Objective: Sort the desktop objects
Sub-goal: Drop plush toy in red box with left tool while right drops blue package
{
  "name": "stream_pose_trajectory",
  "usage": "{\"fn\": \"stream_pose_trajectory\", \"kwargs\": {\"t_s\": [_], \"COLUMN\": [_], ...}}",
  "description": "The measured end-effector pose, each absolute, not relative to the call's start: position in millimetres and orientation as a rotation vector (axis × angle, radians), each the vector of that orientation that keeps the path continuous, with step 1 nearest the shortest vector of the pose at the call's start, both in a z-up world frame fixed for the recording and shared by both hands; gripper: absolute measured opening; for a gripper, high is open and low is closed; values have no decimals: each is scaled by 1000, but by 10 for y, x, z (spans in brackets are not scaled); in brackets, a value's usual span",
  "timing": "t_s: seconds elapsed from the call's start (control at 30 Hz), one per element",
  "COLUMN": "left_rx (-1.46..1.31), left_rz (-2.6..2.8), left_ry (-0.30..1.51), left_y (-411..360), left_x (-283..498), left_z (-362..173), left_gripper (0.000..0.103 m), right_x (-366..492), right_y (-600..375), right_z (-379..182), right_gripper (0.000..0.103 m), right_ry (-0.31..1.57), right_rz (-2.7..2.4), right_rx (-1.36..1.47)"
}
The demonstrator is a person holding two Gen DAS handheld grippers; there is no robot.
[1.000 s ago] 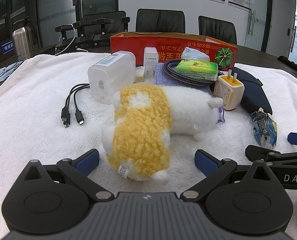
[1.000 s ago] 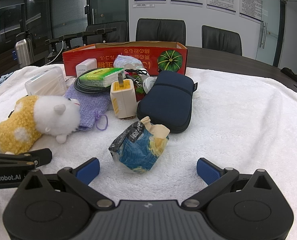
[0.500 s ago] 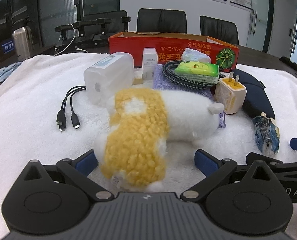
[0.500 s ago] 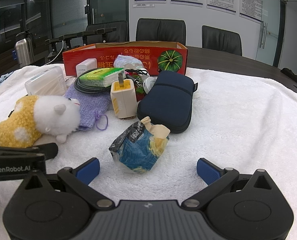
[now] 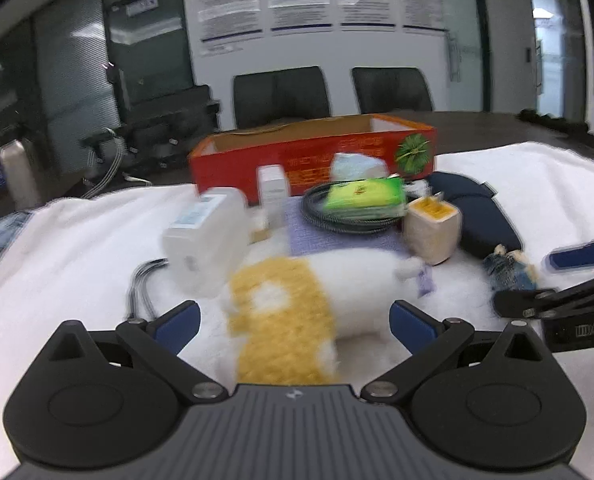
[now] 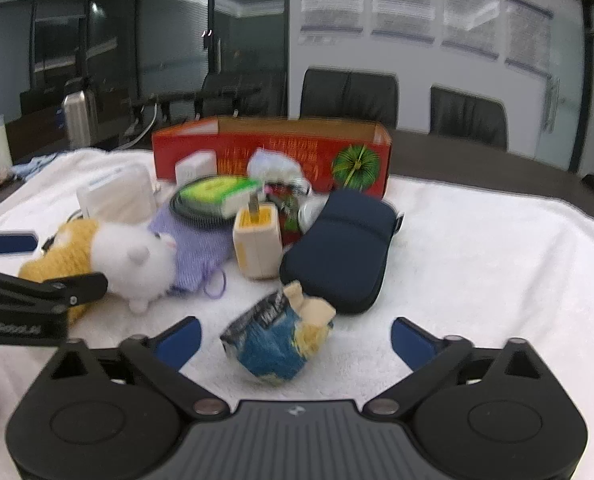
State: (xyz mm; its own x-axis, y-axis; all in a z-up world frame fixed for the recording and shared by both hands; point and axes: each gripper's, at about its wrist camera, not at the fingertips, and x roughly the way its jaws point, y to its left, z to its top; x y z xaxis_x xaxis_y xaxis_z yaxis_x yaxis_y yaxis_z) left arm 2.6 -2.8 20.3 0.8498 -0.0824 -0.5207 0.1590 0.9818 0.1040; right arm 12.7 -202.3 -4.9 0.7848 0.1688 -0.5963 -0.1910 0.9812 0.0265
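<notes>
A yellow-and-white plush toy [image 5: 297,304] lies on the white towel [image 5: 77,240], its yellow end between the fingers of my left gripper [image 5: 293,322]. The jaws stand wide and the pads are off the plush. In the right wrist view a crumpled blue snack packet [image 6: 277,344] lies between the fingertips of my right gripper [image 6: 295,340]. Its jaws are closing but the pads stand clear of the packet. A red cardboard box [image 5: 313,156] stands open-topped at the back. Both views are blurred.
In front of the box crowd a white translucent case [image 5: 205,240], black USB cables [image 5: 141,288], a green tissue pack [image 5: 365,196] on a coiled cable, a yellow-topped charger [image 6: 257,244], a purple pouch [image 6: 193,248] and a dark blue pouch [image 6: 345,248]. Bare towel [image 6: 497,260] lies right.
Both views have swung and blurred, showing more of the room. The plush now reaches deeper between my left fingers. The blue packet sits closer in between my right fingertips.
</notes>
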Motion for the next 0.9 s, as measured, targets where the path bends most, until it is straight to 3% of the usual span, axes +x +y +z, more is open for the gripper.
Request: {"fn": "stream_pose_trajectory", "kwargs": {"t_s": [0.1,0.13,0.17,0.2,0.23,0.27,0.3,0.33,0.43,0.7,0.9], "left_rx": [132,123,103,75,47,22,23,42,60,123,72], "left_rz": [-175,-178,-194,-211,-223,-245,-231,-194,-183,-209,-183], "left_ry": [580,598,614,637,659,668,661,648,608,406,339], "left_y": [-2,25,67,107,132,174,196,194,215,179,320], "left_x": [177,235,271,301,308,312,302,270,162,-56,496], "left_z": [194,195,191,187,177,165,150,150,201,686,1114], "left_gripper": [103,103,103,103,98,85,81,58,55,54,55], "right_x": [213,201,186,179,163,137,104,72,1,-45,299], "right_y": [-2060,-2050,-2046,-2060,-2094,-2132,-2161,-2178,-2185,-2214,-2265], "right_z": [-96,-86,-69,-52,-31,-10,10,27,76,367,748], "right_gripper": [63,56,36,34,34,32,31,28,13,12,12], "right_ry": [698,689,684,690,691,687,684,678,660,552,470], "right_rz": [233,231,235,246,263,280,290,294,313,303,293], "right_rx": [11,0,-10,-4,17,34,37,31,-15,-99,-136]}}
